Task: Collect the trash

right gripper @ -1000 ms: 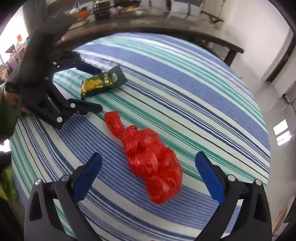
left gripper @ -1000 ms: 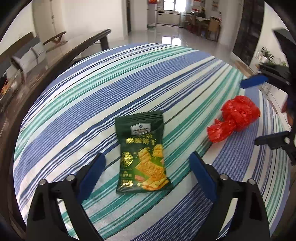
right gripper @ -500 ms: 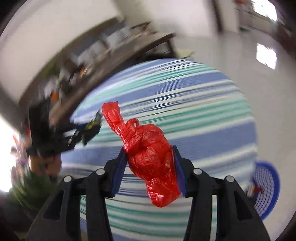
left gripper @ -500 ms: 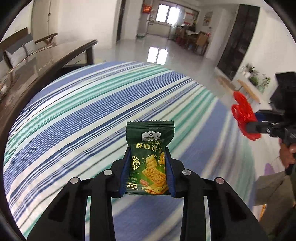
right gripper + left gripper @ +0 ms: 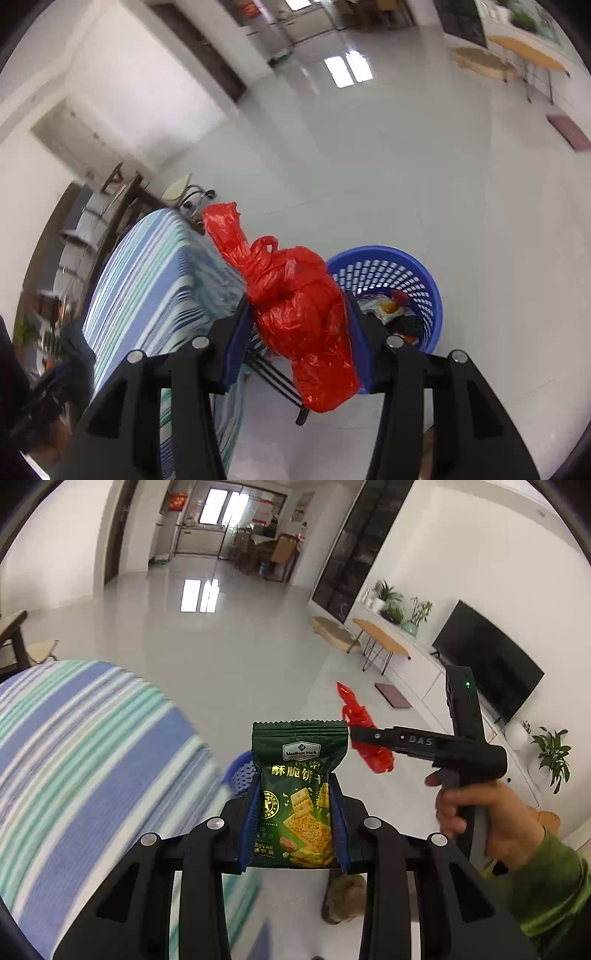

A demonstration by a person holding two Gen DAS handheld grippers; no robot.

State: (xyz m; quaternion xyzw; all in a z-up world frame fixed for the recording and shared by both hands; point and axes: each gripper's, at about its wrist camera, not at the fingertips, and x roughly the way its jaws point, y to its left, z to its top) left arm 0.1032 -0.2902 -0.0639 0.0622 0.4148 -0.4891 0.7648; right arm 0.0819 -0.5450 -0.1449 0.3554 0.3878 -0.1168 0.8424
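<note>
The left claw (image 5: pixel 293 825) is clamped on a green cracker packet (image 5: pixel 300 794), blue pads pressing both side edges; the packet stands upright between them, its crimped top above the fingertips. The right claw (image 5: pixel 301 334) is clamped on a knotted red plastic bag (image 5: pixel 295 310), whose twisted tail sticks up to the left and whose lower end hangs below the pads. Both items are held in the air, off the bench (image 5: pixel 92 746), whose striped blue, green and white cloth lies to the left in both views. In the left wrist view the person's right hand (image 5: pixel 480 816), in a green sleeve (image 5: pixel 546 890), grips the other tool. Beyond the red bag, a blue perforated basket (image 5: pixel 428 280) stands on the pale glossy floor (image 5: pixel 406 147) beside the bench's corner, with mixed rubbish inside. Farther off are a television (image 5: pixel 487 661) and potted plants (image 5: pixel 552 753).
</note>
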